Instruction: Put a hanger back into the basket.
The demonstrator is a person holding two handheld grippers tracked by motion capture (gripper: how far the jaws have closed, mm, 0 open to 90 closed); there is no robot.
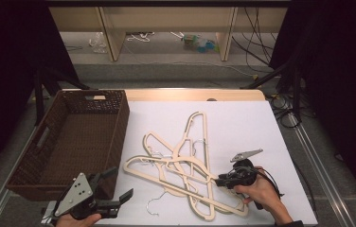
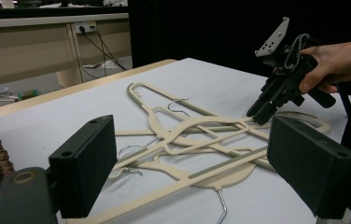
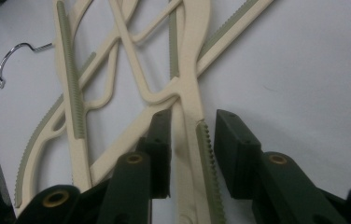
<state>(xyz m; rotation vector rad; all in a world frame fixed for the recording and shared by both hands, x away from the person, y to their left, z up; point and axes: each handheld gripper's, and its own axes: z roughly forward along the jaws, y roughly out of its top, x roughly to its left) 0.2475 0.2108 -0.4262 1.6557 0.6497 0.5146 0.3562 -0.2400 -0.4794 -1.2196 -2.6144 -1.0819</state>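
White tabletop [image 1: 242,118] — brown wicker basket [image 1: 53,156] bare inside, right hand-held gripper [image 1: 218,180] narrow astride a cream hanger [image 3: 190,116], left hand-held gripper [image 1: 119,185] wide.

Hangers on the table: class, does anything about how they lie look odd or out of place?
Yes. The cream hangers lie crossed and interlocked in one tangled heap on the white table, not side by side, while the brown basket beside them stands empty.

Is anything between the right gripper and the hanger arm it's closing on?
Nothing visible. The right gripper already straddles one cream hanger arm with a small gap at each pad. That arm lies tangled in the pile of hangers, which could drag along.
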